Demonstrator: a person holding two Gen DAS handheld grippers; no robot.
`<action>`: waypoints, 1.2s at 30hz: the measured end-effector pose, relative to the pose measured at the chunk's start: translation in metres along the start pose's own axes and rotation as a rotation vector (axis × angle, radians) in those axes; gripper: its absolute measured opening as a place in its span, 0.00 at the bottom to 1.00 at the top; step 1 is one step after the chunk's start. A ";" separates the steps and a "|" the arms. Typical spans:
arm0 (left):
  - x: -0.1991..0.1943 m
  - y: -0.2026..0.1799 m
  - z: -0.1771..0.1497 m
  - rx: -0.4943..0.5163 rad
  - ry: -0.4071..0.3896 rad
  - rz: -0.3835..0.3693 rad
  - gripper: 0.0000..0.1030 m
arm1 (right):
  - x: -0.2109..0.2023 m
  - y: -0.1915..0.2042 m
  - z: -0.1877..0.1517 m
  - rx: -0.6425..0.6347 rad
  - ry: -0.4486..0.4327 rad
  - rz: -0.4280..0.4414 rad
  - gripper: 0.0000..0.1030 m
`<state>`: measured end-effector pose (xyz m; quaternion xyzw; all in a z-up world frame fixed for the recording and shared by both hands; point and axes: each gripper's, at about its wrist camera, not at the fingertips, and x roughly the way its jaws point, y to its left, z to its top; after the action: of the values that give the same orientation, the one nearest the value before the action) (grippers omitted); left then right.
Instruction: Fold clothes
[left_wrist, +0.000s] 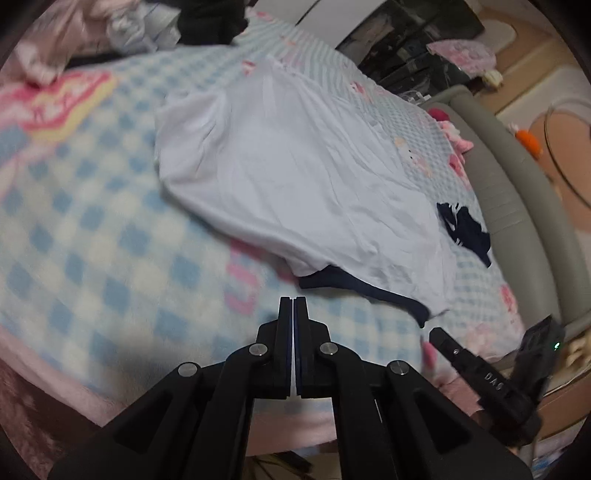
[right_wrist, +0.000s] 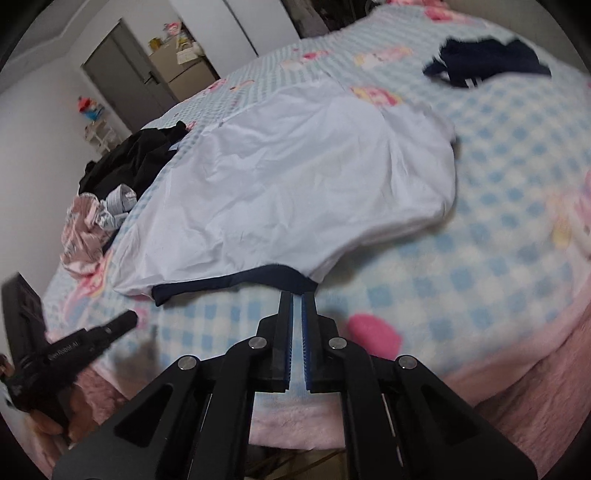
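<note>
Checked blanket (left_wrist: 92, 229) under folded white shirt (left_wrist: 295, 177)

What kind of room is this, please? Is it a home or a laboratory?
Most likely a bedroom in a home. A bed covered by a blue checked blanket holds a white garment, loose clothes are piled at its edge, and a door stands behind.

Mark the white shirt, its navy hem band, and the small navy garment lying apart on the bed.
white shirt (left_wrist: 295, 177), left wrist view, middle of its body.
navy hem band (right_wrist: 236, 282), right wrist view, middle of the dark strip.
small navy garment (right_wrist: 487, 61), right wrist view, centre of the crumpled cloth.
</note>
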<state>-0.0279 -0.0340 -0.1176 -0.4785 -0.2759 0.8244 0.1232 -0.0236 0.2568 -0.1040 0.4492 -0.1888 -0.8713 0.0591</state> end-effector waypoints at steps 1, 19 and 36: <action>0.000 0.004 0.000 -0.017 0.002 -0.012 0.01 | -0.001 -0.001 -0.001 0.004 -0.007 -0.012 0.04; 0.042 0.000 0.028 -0.055 0.027 -0.018 0.18 | 0.028 -0.040 0.025 0.183 -0.001 -0.003 0.38; 0.061 0.011 0.051 -0.093 0.061 -0.140 0.19 | 0.065 -0.052 0.051 0.249 0.058 0.135 0.39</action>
<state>-0.1018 -0.0318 -0.1477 -0.4883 -0.3427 0.7851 0.1668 -0.0994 0.3008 -0.1460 0.4644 -0.3236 -0.8217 0.0671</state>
